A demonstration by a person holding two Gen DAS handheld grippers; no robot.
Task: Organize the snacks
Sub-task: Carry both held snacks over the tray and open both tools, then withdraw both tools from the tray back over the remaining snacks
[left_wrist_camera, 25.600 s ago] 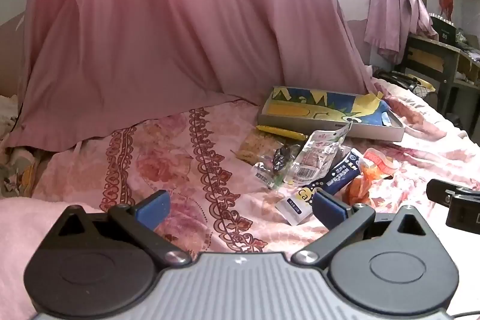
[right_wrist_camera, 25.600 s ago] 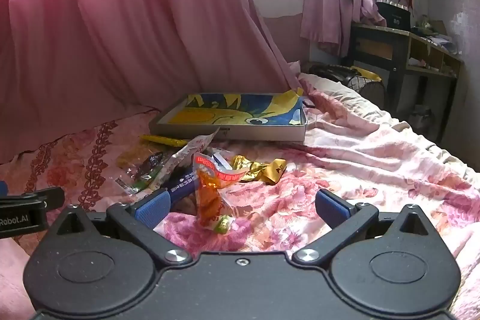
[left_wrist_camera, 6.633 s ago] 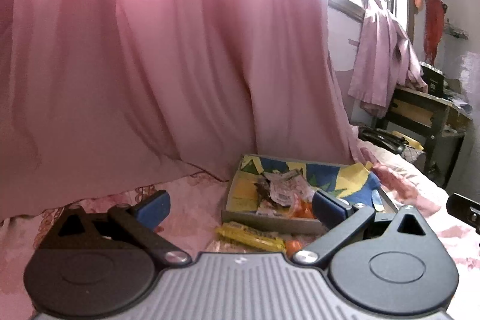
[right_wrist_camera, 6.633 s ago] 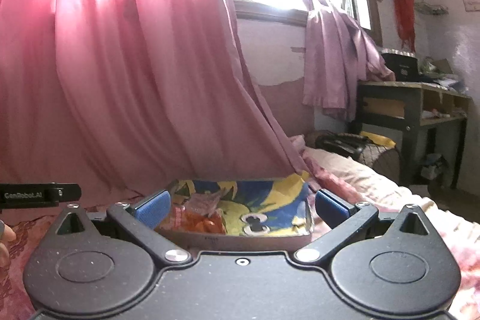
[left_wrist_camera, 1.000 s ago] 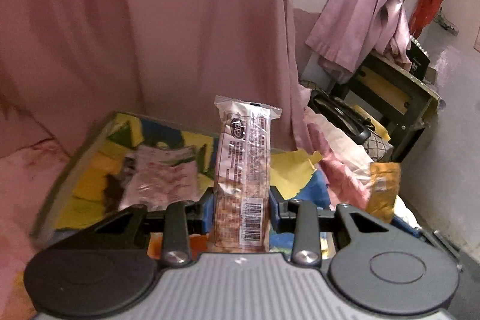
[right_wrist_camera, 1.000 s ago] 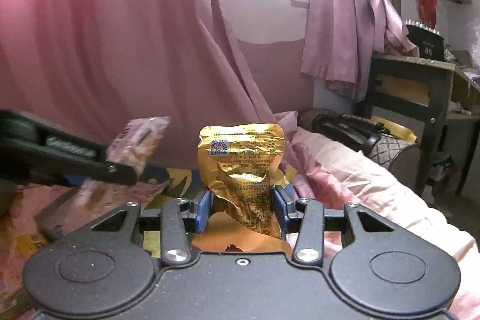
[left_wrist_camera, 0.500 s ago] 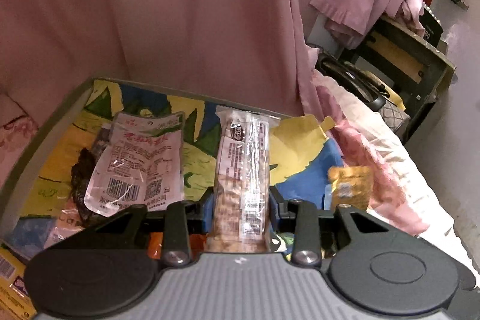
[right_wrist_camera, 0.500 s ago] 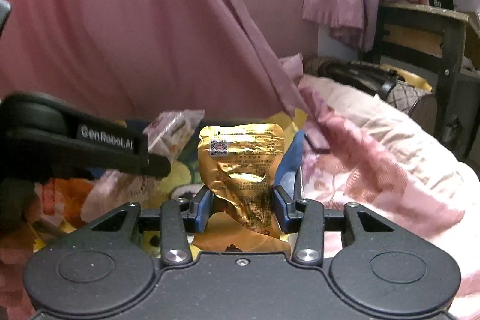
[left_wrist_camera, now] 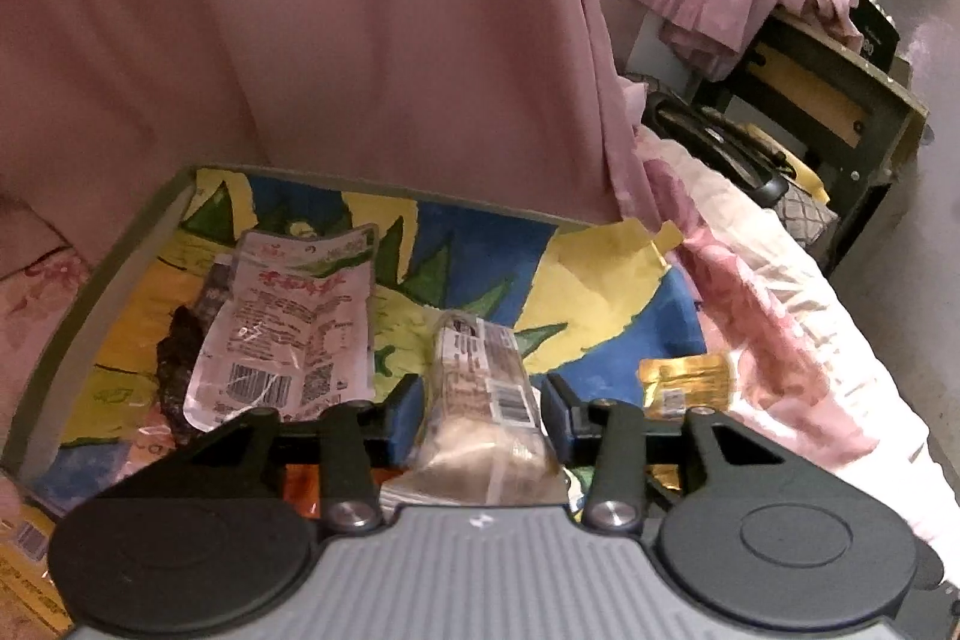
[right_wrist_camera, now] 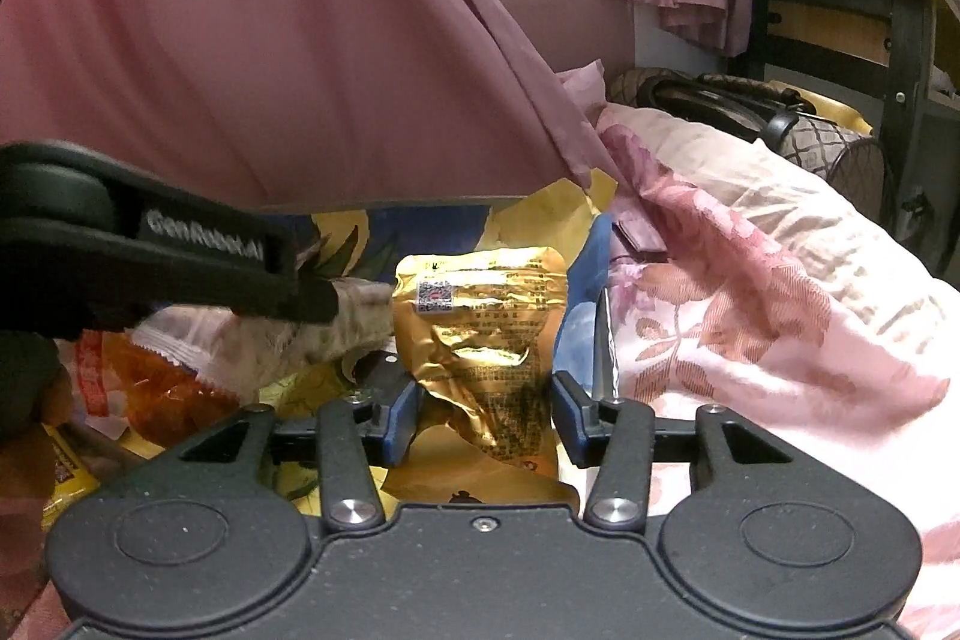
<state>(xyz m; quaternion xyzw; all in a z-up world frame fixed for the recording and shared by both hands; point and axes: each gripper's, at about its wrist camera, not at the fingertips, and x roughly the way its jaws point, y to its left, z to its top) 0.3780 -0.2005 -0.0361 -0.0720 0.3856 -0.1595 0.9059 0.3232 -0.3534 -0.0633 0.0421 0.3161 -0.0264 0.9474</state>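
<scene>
Left tongs (left_wrist_camera: 478, 415) grip a clear cracker pack (left_wrist_camera: 483, 394). Right tongs (right_wrist_camera: 483, 421) grip a crinkled gold pouch (right_wrist_camera: 489, 334) with a QR code. "GenRobot.AI" marks the left arm (right_wrist_camera: 204, 235).

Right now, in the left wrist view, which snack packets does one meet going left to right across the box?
White printed pouch → clear cracker packet between the left hand-held gripper's fingers → gold foil pouch at the box's right edge.

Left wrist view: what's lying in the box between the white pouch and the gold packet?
The long clear-wrapped biscuit bar, sitting between the left gripper's pads, separates the white pouch from the gold packet.
</scene>
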